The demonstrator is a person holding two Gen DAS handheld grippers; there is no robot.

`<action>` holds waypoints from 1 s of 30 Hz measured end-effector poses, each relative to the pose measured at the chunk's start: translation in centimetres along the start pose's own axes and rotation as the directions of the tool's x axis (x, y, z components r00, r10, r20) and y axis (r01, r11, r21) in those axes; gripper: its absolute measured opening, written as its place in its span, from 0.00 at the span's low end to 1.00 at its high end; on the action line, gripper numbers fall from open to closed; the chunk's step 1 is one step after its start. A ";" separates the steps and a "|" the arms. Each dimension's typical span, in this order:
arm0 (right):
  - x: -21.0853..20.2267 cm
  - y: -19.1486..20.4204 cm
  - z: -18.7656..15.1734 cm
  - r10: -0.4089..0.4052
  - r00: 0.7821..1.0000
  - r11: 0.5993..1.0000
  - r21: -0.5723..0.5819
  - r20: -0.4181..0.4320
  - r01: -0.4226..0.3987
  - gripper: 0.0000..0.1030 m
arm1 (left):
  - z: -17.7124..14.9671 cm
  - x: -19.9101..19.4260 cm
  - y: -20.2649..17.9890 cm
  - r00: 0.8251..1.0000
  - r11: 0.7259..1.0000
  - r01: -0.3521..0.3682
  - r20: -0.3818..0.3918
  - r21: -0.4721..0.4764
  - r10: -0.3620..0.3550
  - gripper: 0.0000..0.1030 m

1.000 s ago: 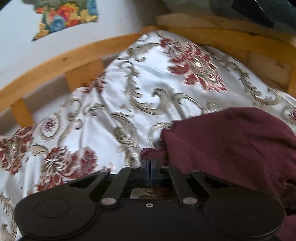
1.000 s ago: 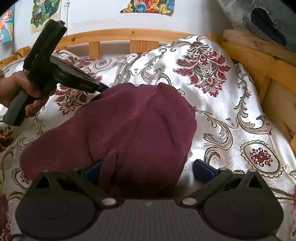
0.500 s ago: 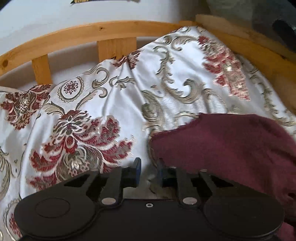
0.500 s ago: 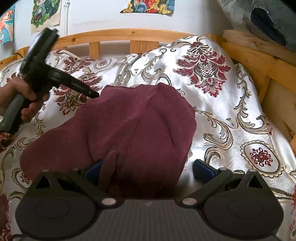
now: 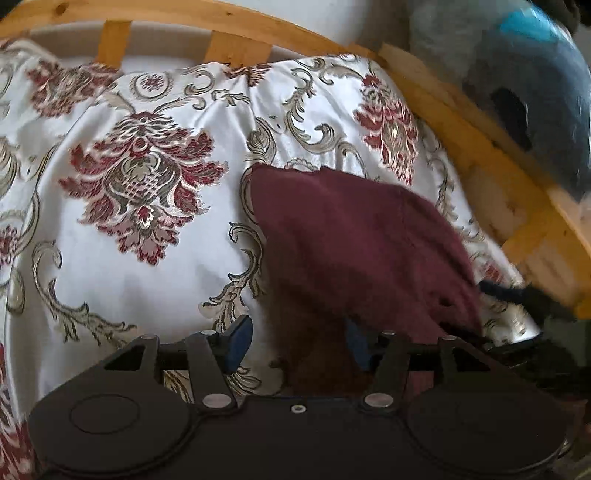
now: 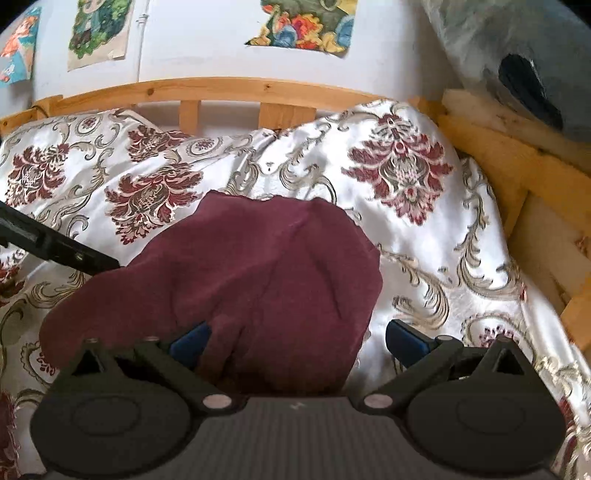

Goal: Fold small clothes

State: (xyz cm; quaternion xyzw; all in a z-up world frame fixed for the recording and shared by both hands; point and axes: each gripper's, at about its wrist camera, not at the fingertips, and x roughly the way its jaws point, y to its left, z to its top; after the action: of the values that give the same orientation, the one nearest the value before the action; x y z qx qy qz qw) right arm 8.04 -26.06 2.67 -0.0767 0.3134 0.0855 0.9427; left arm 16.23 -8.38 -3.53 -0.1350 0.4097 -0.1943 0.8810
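Observation:
A maroon cloth [image 6: 240, 273] lies folded over on the floral bedspread [image 6: 424, 229]. My right gripper [image 6: 297, 341] stands open and wide at the cloth's near edge; a ridge of the fabric lies between its blue pads [image 6: 404, 339], unpressed. In the left wrist view the same cloth [image 5: 351, 240] fills the middle right. My left gripper [image 5: 298, 345] is at the cloth's near left edge with its jaws opening; cloth lies between the pads [image 5: 240, 341], which do not press on it. One dark finger of the left gripper [image 6: 55, 245] reaches in at the left of the right wrist view.
A wooden bed rail [image 6: 221, 88] runs along the back and down the right side [image 5: 480, 147]. Paper pictures [image 6: 303, 26] hang on the white wall. A grey and blue bundle [image 6: 517, 66] sits past the right rail. Bare bedspread [image 5: 129, 184] spreads left of the cloth.
My left gripper let go of the cloth's far left corner, opened, rolled level and drew back to the cloth's near left edge. The cloth and the right gripper stayed put.

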 end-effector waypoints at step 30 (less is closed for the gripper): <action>-0.2 -1.0 0.6 -0.048 0.989 0.988 0.153 0.139 0.026 1.00 | -4.7 -0.4 -0.5 1.000 0.999 -0.024 0.000 -0.035 0.024 0.83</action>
State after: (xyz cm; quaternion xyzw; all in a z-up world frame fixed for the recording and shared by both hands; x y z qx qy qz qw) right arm 8.41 -26.98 3.40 -0.0046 0.2493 0.0492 0.9672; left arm 12.25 -8.99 -6.04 -0.1452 0.4144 -0.1764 0.8809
